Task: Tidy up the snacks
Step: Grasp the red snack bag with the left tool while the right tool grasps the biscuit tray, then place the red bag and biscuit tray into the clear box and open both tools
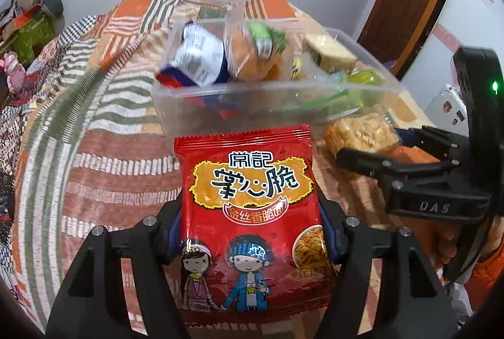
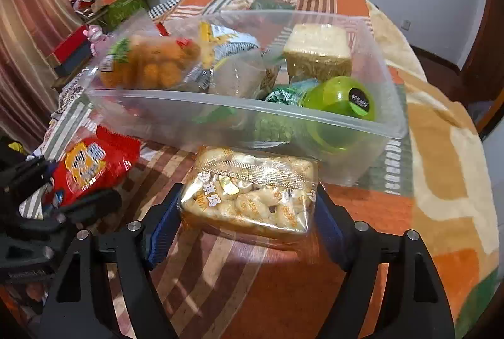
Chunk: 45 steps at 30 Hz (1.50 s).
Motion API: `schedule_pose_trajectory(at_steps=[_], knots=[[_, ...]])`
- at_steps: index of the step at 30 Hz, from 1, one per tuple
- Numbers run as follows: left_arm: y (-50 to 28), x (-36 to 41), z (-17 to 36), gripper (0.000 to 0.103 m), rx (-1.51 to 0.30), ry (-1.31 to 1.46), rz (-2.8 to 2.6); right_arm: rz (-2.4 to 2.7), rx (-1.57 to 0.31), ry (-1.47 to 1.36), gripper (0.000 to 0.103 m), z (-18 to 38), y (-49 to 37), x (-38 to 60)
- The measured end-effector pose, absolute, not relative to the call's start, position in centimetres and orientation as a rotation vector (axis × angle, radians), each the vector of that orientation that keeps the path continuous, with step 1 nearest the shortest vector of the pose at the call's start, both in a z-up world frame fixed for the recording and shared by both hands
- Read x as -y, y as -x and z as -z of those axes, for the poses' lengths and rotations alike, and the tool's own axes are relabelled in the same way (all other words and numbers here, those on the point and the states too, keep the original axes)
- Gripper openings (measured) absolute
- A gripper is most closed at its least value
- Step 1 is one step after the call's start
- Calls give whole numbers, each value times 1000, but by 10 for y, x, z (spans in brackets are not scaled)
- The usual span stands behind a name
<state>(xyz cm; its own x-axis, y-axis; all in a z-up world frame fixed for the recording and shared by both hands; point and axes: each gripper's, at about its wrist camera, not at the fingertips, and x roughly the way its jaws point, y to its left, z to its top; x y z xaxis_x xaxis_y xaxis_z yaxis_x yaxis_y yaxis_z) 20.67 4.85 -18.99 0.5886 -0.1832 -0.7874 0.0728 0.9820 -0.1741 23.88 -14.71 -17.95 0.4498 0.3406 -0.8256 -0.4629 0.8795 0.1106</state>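
In the lower centre of each view a tool holds a packet: the left tool [image 1: 252,232] grips the red crinkly noodle-snack bag [image 1: 249,213], and the right tool [image 2: 249,213] grips the clear bag of wrapped golden pastries [image 2: 252,194]. Both packets are just before the clear plastic storage box [image 2: 220,101]. The box is already crowded, so I think a slippery bag may catch the rim and fall onto the patchwork cloth [image 1: 110,169].
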Motion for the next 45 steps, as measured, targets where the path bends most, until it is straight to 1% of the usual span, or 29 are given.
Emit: schedule_pose_trajectory(at_steps=[7, 12, 22, 28, 36, 43, 45], knots=[[-196, -56, 150, 67, -846, 144, 151, -515, -932, 104, 75, 152, -224, 164], [-199, -56, 124, 67, -793, 132, 139, -518, -860, 78, 75, 125, -224, 171], [-234, -60, 89, 67, -703, 138, 121, -512, -745, 39, 75, 93, -246, 168], [-276, -66, 93, 67, -713, 125, 87, -510, -727, 41, 75, 94, -268, 153], [-325, -70, 113, 67, -759, 140, 76, -502, -765, 53, 75, 110, -304, 136], [-347, -71, 128, 67, -791, 167, 82, -504, -796, 91, 76, 124, -314, 125], [-349, -69, 129, 70, -793, 165, 82, -506, -798, 98, 77, 124, -314, 125]])
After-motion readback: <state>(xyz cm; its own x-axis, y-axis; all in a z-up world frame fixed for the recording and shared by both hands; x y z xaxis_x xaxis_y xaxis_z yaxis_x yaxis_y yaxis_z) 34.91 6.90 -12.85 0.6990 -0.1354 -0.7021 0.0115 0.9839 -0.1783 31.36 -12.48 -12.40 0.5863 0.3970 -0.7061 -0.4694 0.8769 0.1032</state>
